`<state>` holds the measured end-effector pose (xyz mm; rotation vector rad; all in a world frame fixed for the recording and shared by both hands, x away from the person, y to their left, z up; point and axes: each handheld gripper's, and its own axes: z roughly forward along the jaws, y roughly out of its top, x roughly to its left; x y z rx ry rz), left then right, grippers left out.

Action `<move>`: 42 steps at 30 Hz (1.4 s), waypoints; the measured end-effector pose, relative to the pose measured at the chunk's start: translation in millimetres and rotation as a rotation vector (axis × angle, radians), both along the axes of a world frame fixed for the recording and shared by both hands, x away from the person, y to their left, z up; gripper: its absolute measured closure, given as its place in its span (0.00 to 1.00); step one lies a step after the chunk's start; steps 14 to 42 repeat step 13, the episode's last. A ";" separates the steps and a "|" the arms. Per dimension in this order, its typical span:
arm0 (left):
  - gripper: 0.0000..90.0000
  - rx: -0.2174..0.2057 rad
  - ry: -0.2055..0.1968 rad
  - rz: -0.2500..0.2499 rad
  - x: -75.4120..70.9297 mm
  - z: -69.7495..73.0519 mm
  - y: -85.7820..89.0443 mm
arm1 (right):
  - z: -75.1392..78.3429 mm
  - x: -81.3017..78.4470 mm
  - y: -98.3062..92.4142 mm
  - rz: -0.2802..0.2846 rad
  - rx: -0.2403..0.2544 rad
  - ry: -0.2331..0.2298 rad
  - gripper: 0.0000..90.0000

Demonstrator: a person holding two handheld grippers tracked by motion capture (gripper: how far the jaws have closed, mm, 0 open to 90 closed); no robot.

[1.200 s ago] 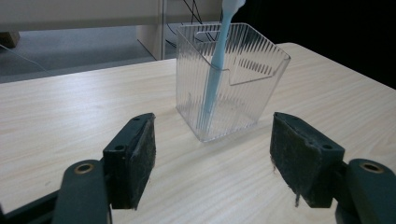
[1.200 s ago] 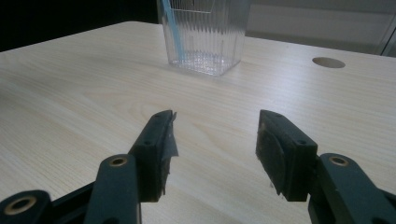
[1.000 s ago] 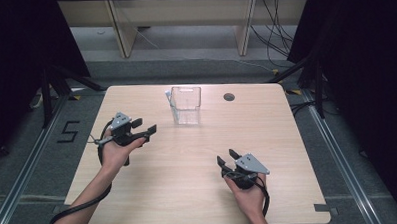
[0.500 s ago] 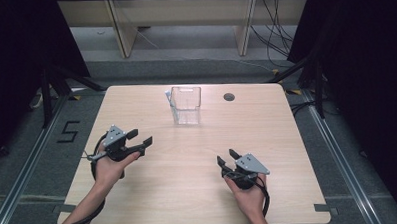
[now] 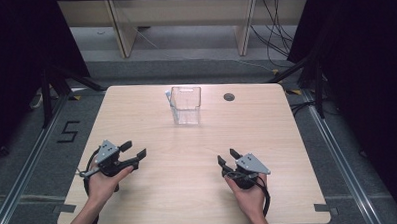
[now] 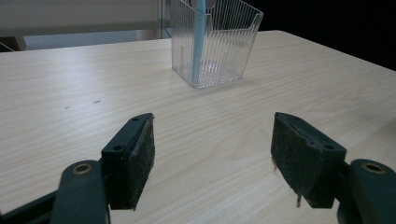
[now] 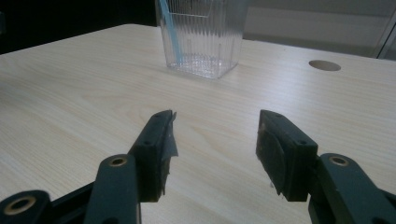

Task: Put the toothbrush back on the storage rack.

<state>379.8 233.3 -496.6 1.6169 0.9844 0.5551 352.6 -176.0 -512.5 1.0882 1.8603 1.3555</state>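
Now I see wide bare bench (image 5: 198, 157) between my two hand-held grippers, both near its near edge: left hand-held gripper (image 5: 134, 149) spread, right hand-held gripper (image 5: 228, 156) spread, neither pinching anything. Far off, well apart from both, stands the clear ribbed container (image 5: 186, 105), a blue stick (image 6: 198, 39) upright inside, near the bench's far edge.

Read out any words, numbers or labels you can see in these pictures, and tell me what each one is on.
"5": a dark mark on the grey floor left of the table, in the high view.
No lettering can be made out on the clear container, the left gripper or the right gripper.
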 end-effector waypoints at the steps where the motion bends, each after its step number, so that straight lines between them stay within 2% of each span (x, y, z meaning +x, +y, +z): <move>1: 0.33 0.007 0.005 0.007 -2.9 -1.2 1.0 | -0.4 0.5 0.0 0.002 0.010 -0.003 0.52; 3: 0.33 -0.005 0.005 0.005 -6.1 -5.6 2.7 | -0.5 0.8 -0.5 -0.001 -0.001 -0.006 0.52; 5: 0.33 -0.017 0.005 0.012 -8.5 -9.6 5.2 | -0.5 0.2 0.5 0.006 0.010 0.007 0.52; 9: 0.33 -0.034 -0.006 0.013 -10.7 -16.0 7.6 | -1.3 1.3 -0.3 -0.008 -0.004 -0.007 0.52; 13: 0.33 -0.026 -0.016 0.013 -14.0 -20.2 9.0 | -1.2 1.7 -0.7 -0.007 -0.004 -0.006 0.52; 42: 0.33 -0.026 -0.016 0.013 -14.0 -20.2 9.0 | -1.2 1.7 -0.7 -0.007 -0.004 -0.006 0.52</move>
